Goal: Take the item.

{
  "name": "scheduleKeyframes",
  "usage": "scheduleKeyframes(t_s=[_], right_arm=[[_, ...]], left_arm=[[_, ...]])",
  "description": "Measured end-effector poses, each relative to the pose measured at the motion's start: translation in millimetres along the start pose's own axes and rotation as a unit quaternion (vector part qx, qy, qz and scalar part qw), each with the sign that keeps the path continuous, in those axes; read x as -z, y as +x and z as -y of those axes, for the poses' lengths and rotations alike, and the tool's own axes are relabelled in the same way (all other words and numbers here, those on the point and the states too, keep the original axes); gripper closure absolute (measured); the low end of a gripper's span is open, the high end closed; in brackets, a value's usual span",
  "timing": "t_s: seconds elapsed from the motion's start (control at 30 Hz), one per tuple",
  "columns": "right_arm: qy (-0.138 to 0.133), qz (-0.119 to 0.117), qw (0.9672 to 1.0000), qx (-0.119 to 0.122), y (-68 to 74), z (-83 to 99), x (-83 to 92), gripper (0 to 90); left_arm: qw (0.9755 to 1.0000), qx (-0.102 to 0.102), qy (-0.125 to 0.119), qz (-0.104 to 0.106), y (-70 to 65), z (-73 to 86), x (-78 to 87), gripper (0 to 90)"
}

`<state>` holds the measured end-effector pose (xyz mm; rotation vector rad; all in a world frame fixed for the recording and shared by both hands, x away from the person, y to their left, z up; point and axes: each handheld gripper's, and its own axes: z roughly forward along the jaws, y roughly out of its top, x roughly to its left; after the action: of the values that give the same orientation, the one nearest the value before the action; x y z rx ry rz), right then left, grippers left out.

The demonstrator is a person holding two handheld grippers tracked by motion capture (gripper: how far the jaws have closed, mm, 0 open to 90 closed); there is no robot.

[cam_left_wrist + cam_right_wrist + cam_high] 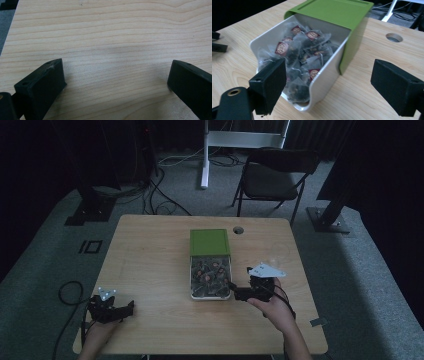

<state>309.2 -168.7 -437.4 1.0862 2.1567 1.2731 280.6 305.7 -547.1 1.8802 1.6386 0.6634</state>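
Note:
A white box (193, 279) stands mid-table, its green lid (209, 241) slid back over the far half. Several clear tea bags (210, 272) with red labels lie in the uncovered near half. My right gripper (236, 293) is open by the box's near right corner, jaws pointing at it. In the right gripper view the jaws of the right gripper (329, 75) stand wide apart with nothing between them, in front of the white box (324, 75), the tea bags (297, 50) and the green lid (332, 11). My left gripper (129, 308) rests open at the table's front left, its jaws (116, 72) over bare wood.
A round cable hole (238, 230) is in the table behind the box. A black folding chair (272, 175) and a white stand leg (204, 155) are beyond the table. Cables (165, 195) run on the grey carpet, and one loops (70, 292) at the left.

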Motion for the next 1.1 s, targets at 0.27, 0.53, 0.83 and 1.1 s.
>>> scheduleKeyframes(t_s=[0.27, 0.53, 0.83, 1.1], right_arm=[[0.003, -0.012, 0.9999, 0.005, 9.2, -2.2, -9.2, 13.1], [0.004, -0.027, 0.9996, 0.009, 18.7, -5.4, -18.5, 13.1], [0.004, -0.04, 0.9991, 0.012, 30.6, -9.5, -29.6, 13.2], [-0.001, -0.044, 0.999, 0.006, 42.7, -9.6, -40.7, 16.2]], left_arm=[[1.0, 0.0, 0.0, 0.0, 0.0, 0.0, 0.0, 1.7], [1.0, 0.0, 0.0, 0.0, 0.0, 0.0, 0.0, 1.7], [1.0, 0.0, 0.0, 0.0, 0.1, 0.0, 0.1, 1.7], [1.0, 0.0, 0.0, 0.0, 0.1, 0.0, 0.1, 1.7]])
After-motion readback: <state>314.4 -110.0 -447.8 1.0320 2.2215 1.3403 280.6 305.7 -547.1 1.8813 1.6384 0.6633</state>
